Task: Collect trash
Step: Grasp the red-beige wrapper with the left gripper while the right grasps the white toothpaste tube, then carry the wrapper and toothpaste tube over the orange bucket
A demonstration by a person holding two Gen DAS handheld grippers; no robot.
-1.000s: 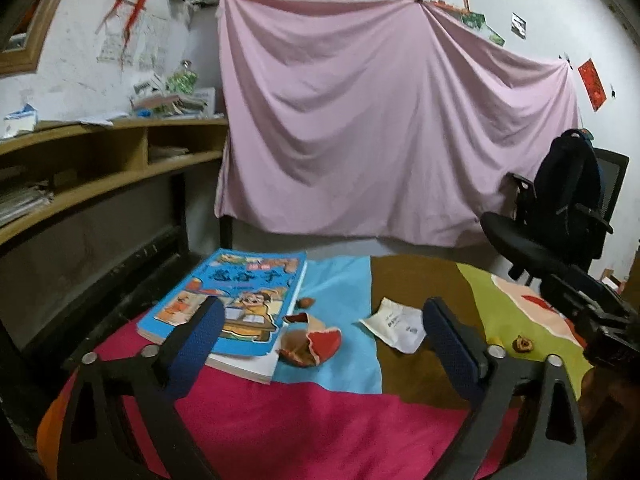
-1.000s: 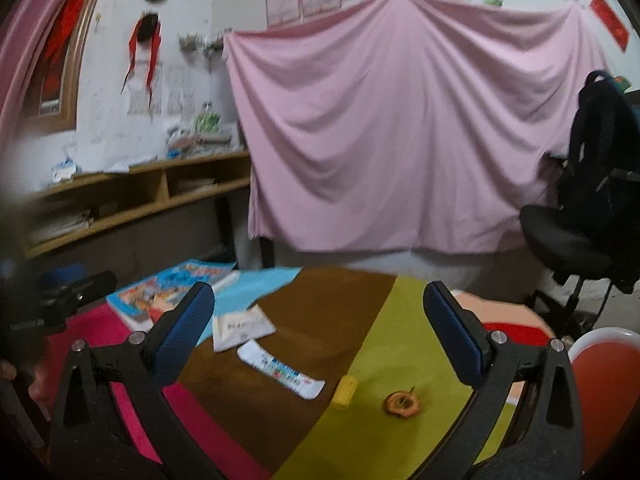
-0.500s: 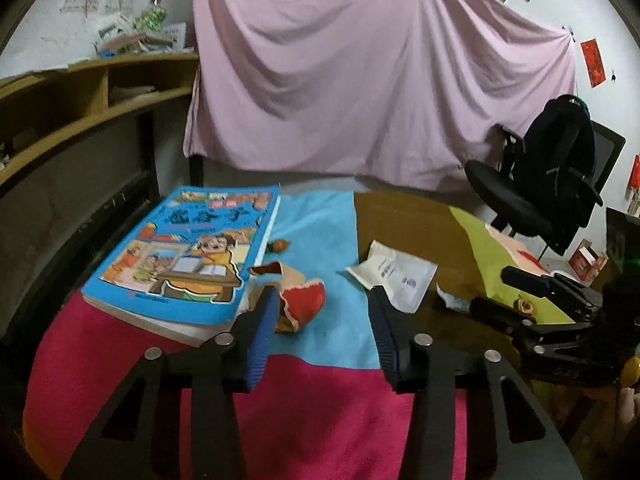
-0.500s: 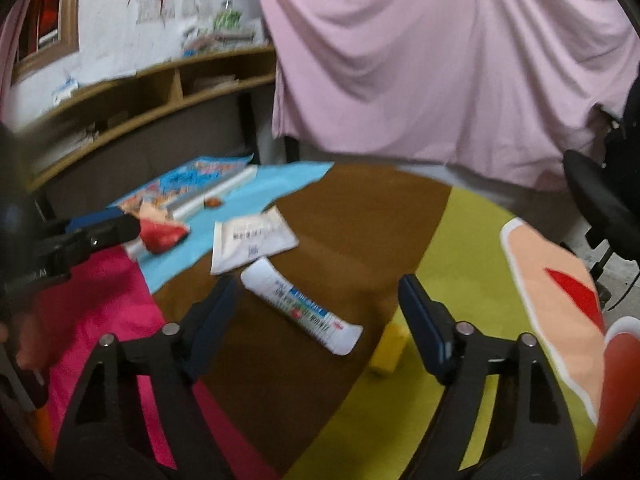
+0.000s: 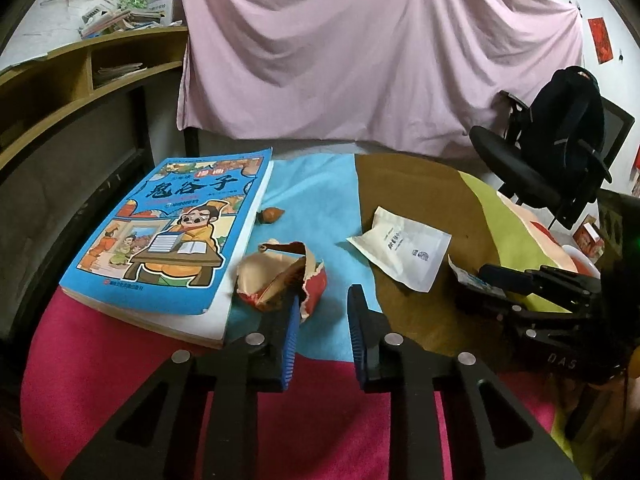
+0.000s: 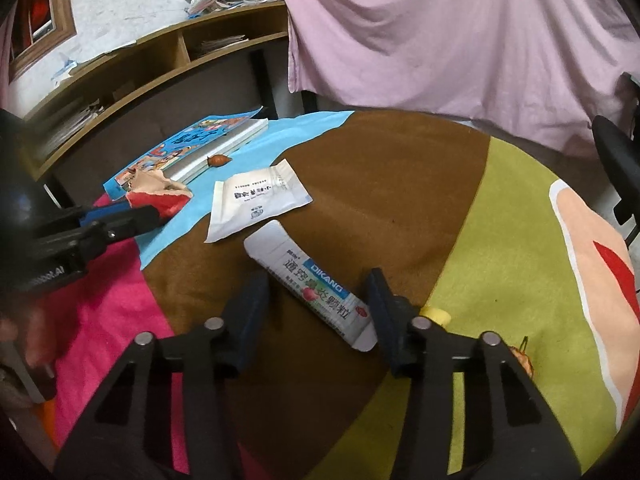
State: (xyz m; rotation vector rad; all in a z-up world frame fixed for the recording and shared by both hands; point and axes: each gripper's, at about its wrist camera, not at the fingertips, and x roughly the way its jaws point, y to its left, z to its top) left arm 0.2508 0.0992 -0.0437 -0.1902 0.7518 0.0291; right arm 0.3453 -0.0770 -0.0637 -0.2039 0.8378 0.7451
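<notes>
Both tongs empty. Left tongs have just been closing, nearly shut, with the torn red wrapper's edge at the left pad. Right tongs have just been closing, half open, straddling the white sachet without pinching it. Nothing collected yet (white packet at 1 o'clock, fruit scraps also left). Book crowds 10 o'clock; the worktop lies open toward 2 o'clock.

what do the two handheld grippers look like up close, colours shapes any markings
Both are black plastic frames with triangular cut-outs and round silver pins at the pivots. The left gripper has bright blue ribbed pads. The right gripper has darker navy pads. White lettering marks each body, partly legible. No cables or sleeves show.
</notes>
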